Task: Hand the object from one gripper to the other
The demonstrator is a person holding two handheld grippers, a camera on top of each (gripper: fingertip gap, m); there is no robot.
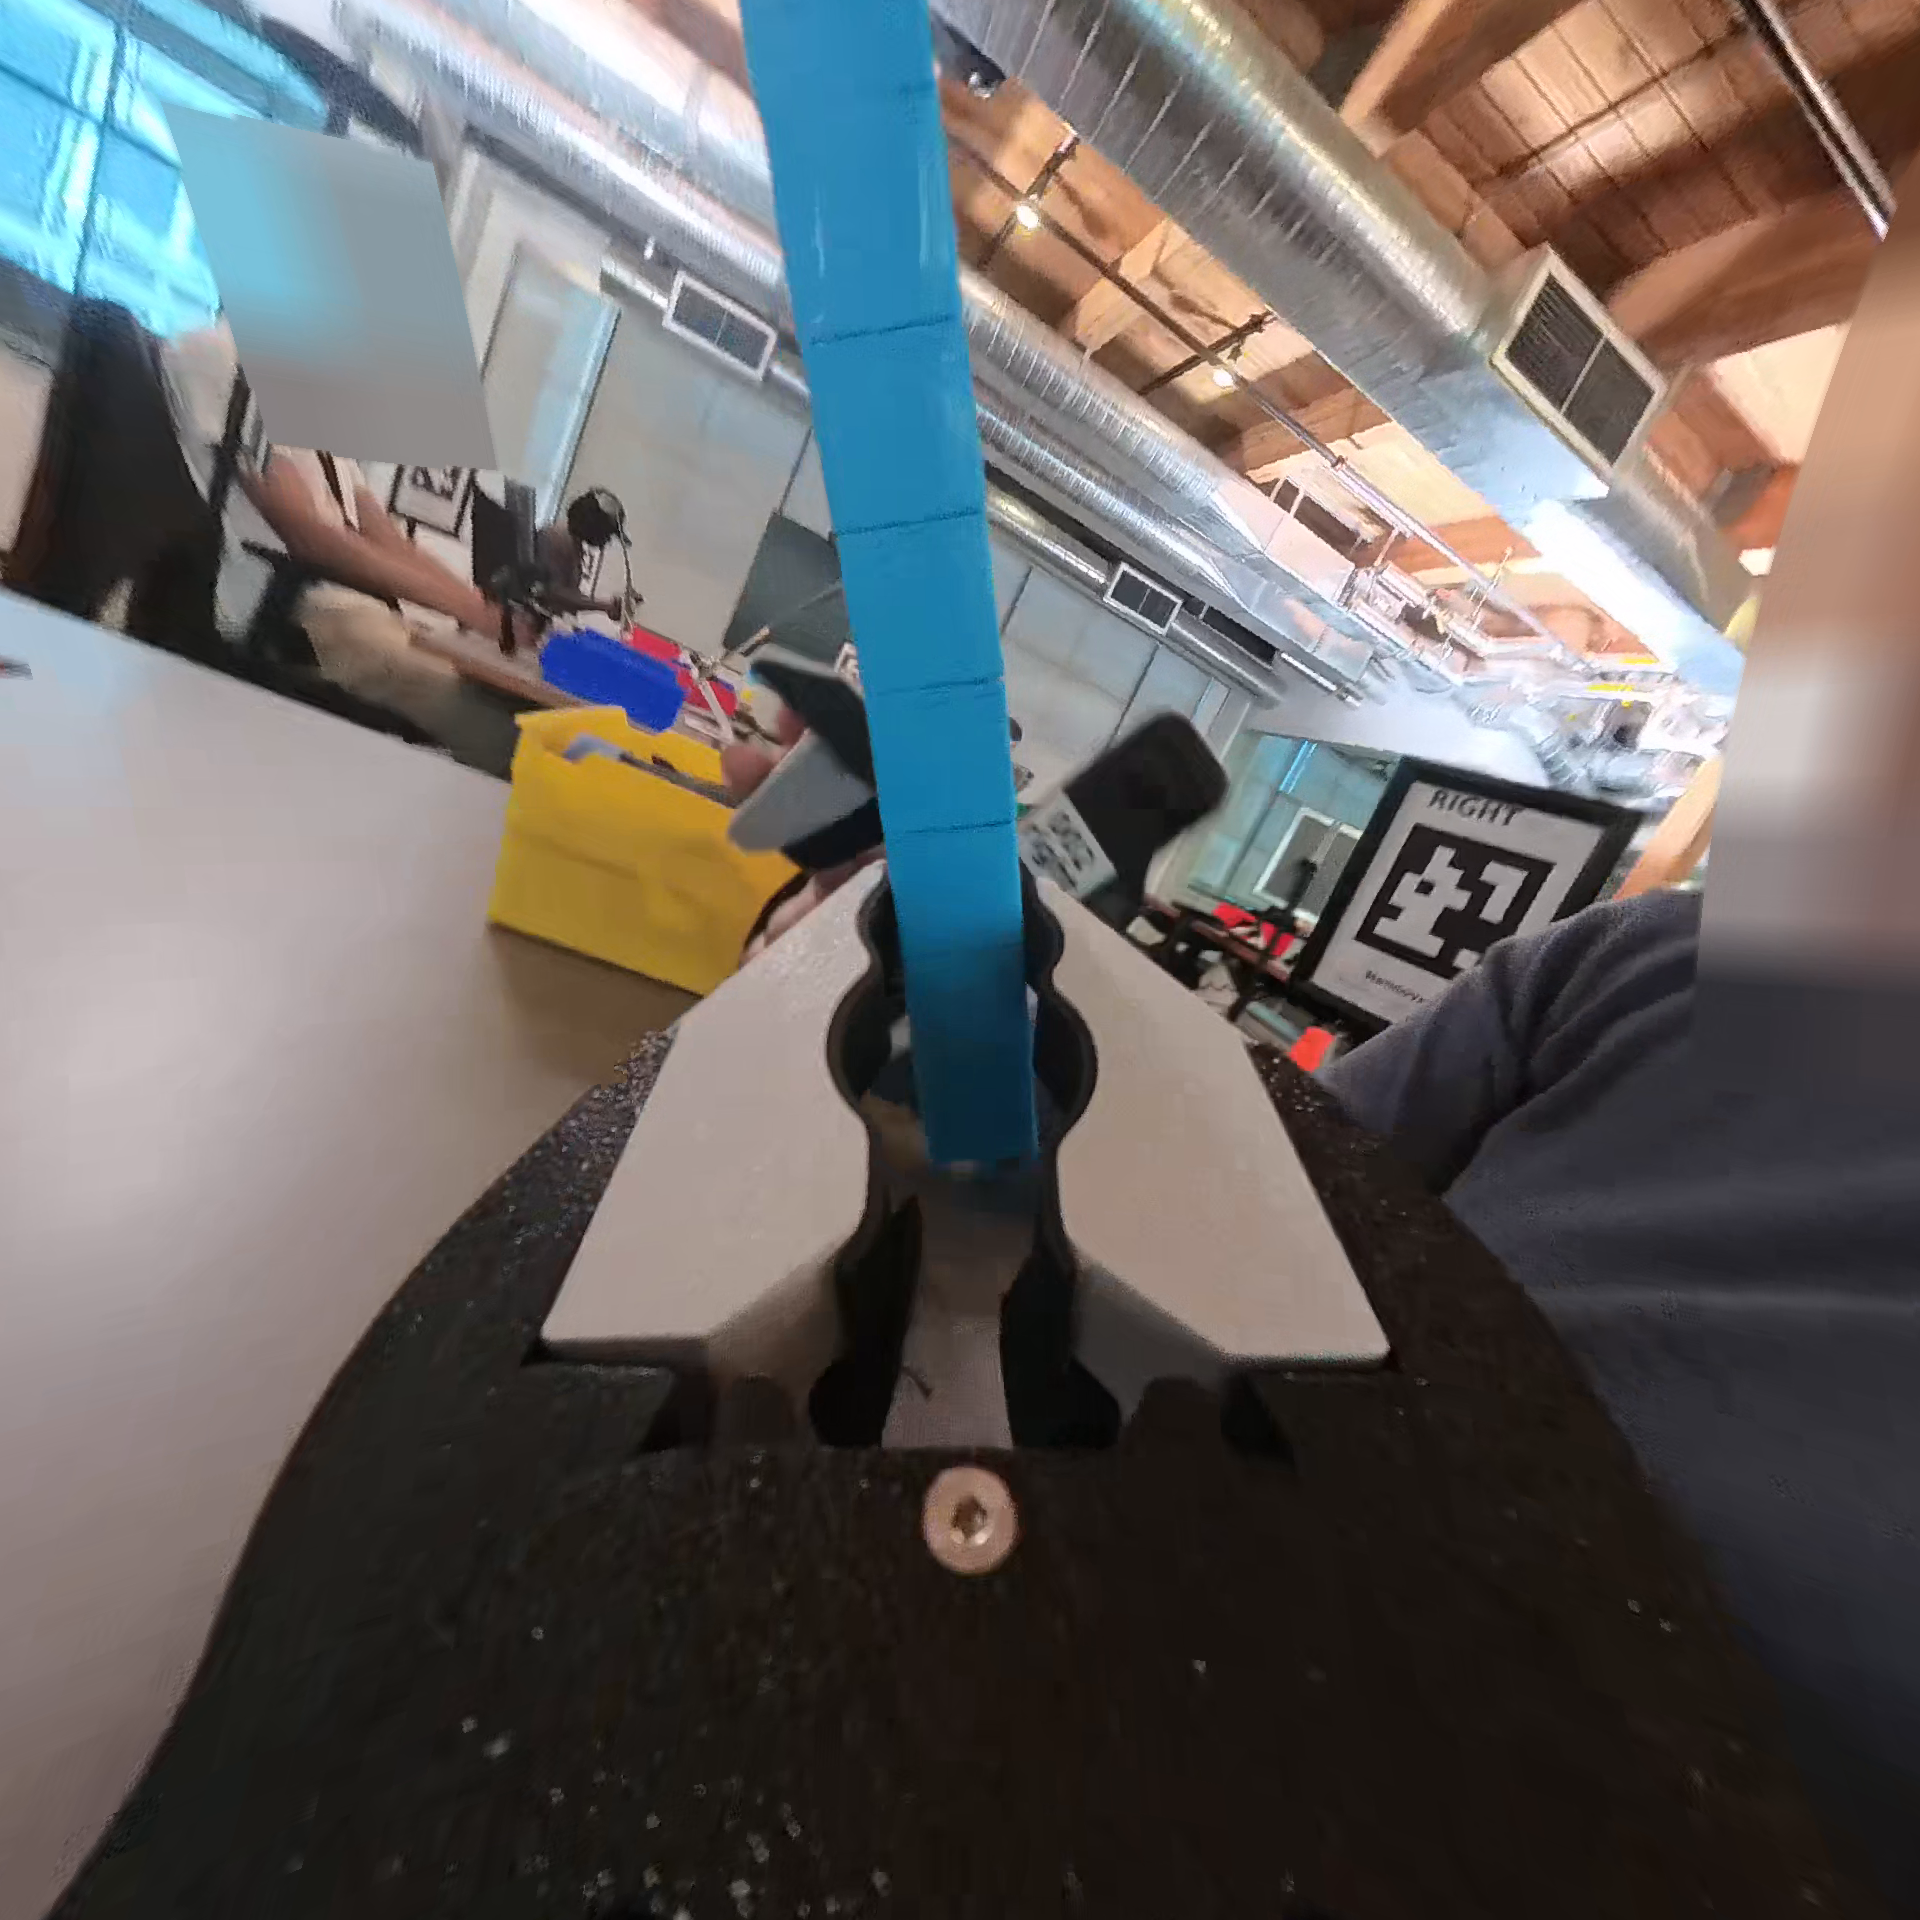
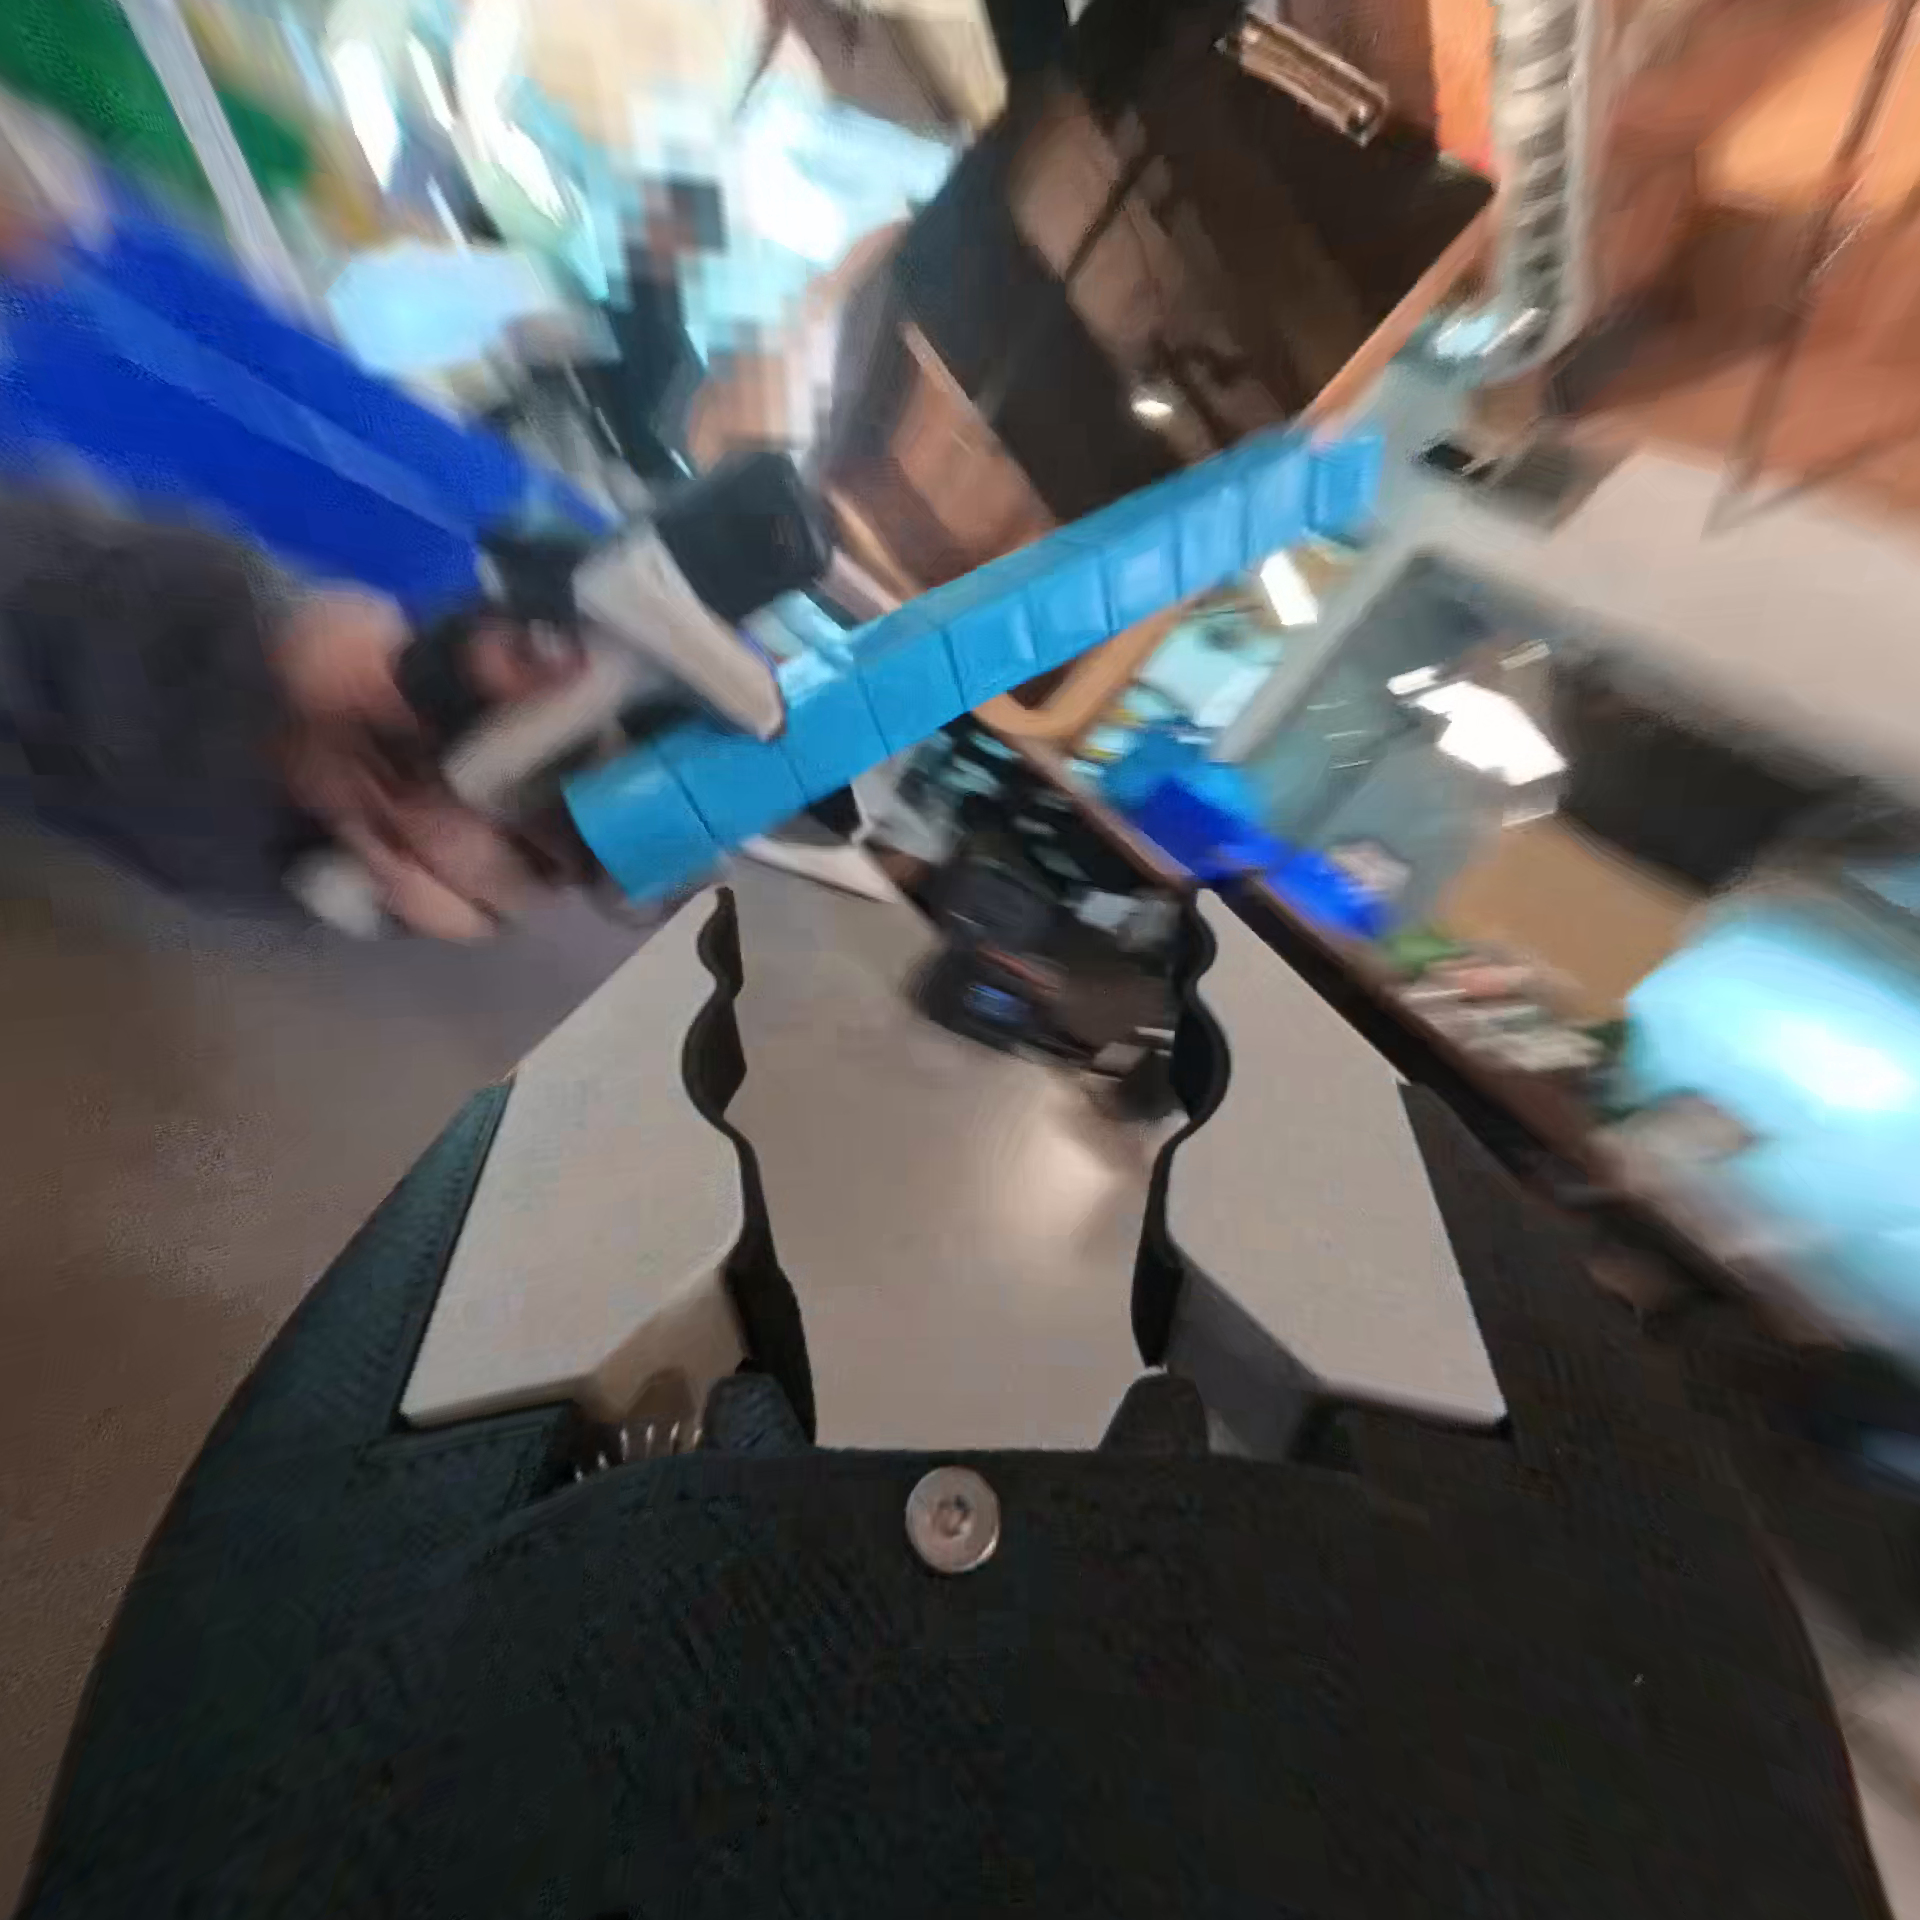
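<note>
Between left claw (image 1: pixel 961 997) fingers: blue segmented bar (image 1: pixel 914 623) clamped; right claw (image 2: pixel 956 935) wide, holding nothing.

Bright indoor daylight, one view fairly sharp, the other smeared.

The left wrist view is evenly lit, with small ceiling lamps (image 1: pixel 1027 215) glowing, edges bowed by the wide lens. The right wrist view is heavily motion-blurred beyond the claw (image 2: pixel 961 935), with glare on the table (image 2: pixel 1039 1164).
</note>
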